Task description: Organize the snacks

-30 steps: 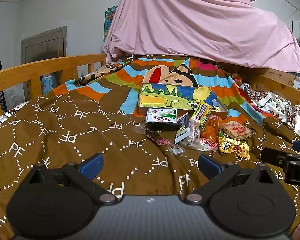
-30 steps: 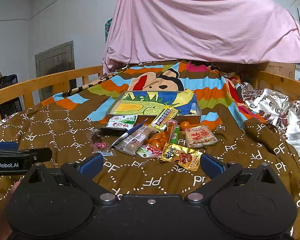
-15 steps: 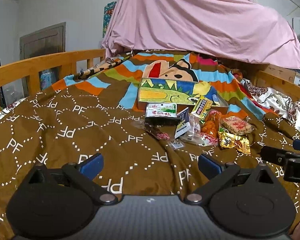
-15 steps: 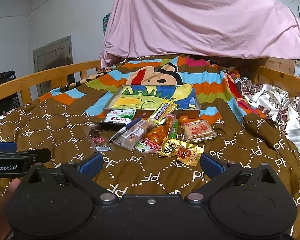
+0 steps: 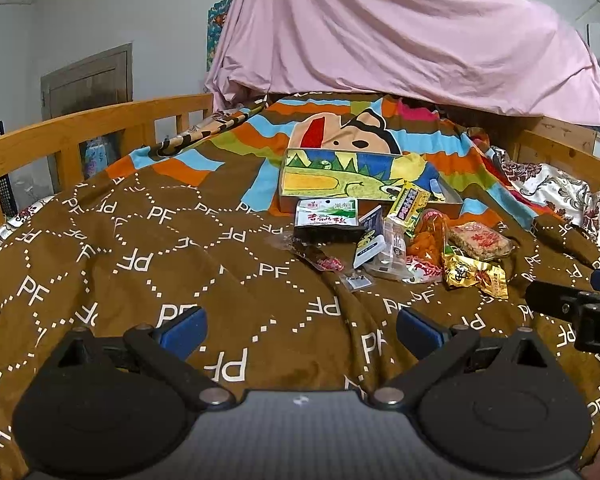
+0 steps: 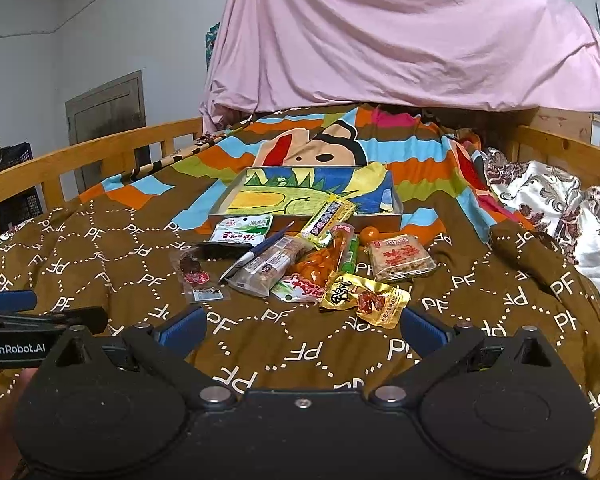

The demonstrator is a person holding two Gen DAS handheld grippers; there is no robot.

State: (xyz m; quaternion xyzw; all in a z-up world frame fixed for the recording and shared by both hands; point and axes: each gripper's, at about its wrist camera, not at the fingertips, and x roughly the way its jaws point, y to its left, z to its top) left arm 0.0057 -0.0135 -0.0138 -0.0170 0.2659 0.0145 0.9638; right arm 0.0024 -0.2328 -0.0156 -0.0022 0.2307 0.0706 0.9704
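Observation:
Several snack packets lie in a loose heap on the brown blanket (image 6: 100, 264): a gold packet (image 6: 364, 298), a square cake pack (image 6: 400, 258), an orange pouch (image 6: 320, 260), a green-and-white packet (image 6: 242, 230) and a small red-labelled sausage (image 6: 194, 272). Behind the heap sits a shallow box with a crocodile picture (image 6: 300, 196). My right gripper (image 6: 302, 330) is open and empty, just short of the gold packet. My left gripper (image 5: 300, 330) is open and empty, further left of the heap (image 5: 400, 240). Each gripper shows at the edge of the other's view.
Wooden bed rails (image 6: 92, 152) run along both sides. A pink sheet (image 6: 400, 40) hangs over the far end. A flowered silver cloth (image 6: 548, 192) is bunched at the right. A striped cartoon blanket (image 6: 324, 144) lies beyond the box.
Both grippers have moved forward a little toward the snack heap, which now looks slightly larger and nearer. Nothing was taken hold of.

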